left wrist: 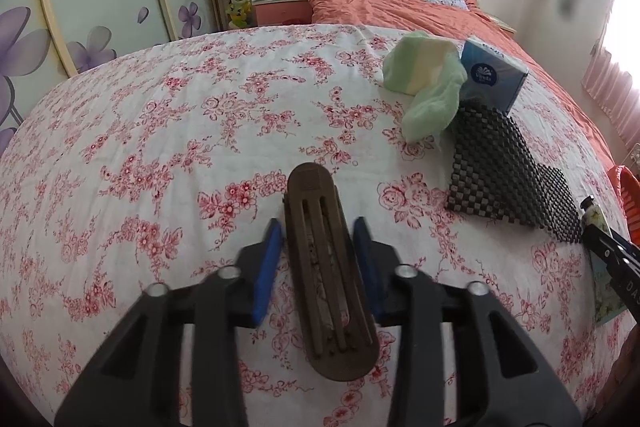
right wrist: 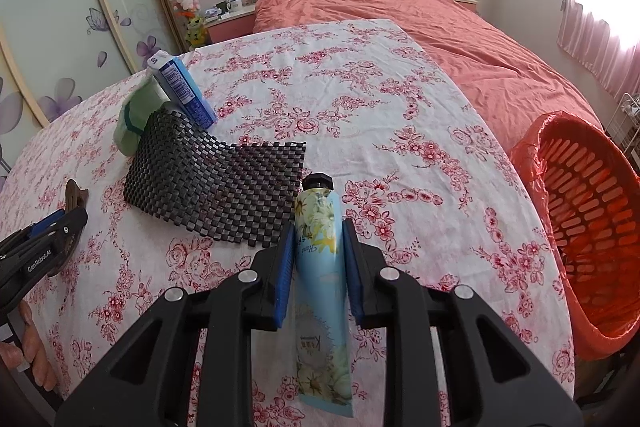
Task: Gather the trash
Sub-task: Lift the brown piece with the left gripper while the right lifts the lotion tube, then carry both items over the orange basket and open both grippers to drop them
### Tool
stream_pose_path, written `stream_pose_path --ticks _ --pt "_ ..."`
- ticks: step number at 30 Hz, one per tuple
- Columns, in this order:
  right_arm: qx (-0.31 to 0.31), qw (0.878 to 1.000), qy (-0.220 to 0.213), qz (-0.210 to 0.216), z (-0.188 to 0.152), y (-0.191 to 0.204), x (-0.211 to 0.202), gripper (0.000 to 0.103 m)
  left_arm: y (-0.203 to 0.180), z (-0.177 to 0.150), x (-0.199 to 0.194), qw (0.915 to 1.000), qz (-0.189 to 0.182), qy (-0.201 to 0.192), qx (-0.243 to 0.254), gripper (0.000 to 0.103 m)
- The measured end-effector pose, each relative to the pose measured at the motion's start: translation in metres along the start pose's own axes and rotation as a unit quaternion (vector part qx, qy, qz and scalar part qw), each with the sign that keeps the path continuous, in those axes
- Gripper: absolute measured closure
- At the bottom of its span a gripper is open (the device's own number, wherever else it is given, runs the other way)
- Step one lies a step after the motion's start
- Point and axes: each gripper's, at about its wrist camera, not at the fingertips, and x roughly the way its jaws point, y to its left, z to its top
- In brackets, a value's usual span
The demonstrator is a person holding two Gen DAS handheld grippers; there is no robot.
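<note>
The left gripper (left wrist: 318, 231) stands with its blue pads (left wrist: 268, 263) on either side of a brown slotted comb (left wrist: 324, 267); the left pad touches the comb's edge, the right one sits just beside it with a sliver of gap, so the comb is between the pads but not clearly pinched. The comb lies lengthwise on the flowered cloth (left wrist: 160, 147) that covers the worktop. The right gripper (right wrist: 318, 251) pinches a pale blue hand cream tube (right wrist: 320, 267) with a black cap, both pads pressing its sides. Beyond the grippers lies a dark woven mat (right wrist: 216, 187), one end propped against a blue tissue box (right wrist: 180, 87), with a green cloth (left wrist: 424, 83) just beside it. At the right edge of the worktop stands an orange basket (right wrist: 592, 227) lined with an orange bag. Behind is a bed (right wrist: 460, 39) with pillows
</note>
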Motion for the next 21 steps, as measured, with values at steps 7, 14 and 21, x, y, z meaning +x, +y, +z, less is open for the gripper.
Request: stream_pose_path --ticks 7,14,21 --pt "0.001 1.000 0.000 0.005 -0.003 -0.002 -0.002 0.079 0.002 -0.011 -0.008 0.9999 0.014 0.002 -0.002 0.058" --pt "0.001 1.000 0.002 0.018 -0.002 -0.004 -0.003 0.080 0.002 -0.013 -0.011 1.0000 -0.006 -0.002 0.001 0.070" --pt "0.016 0.999 -0.006 0.039 -0.001 -0.011 -0.016 0.080 0.002 -0.009 -0.026 0.9997 -0.015 -0.017 0.000 0.070"
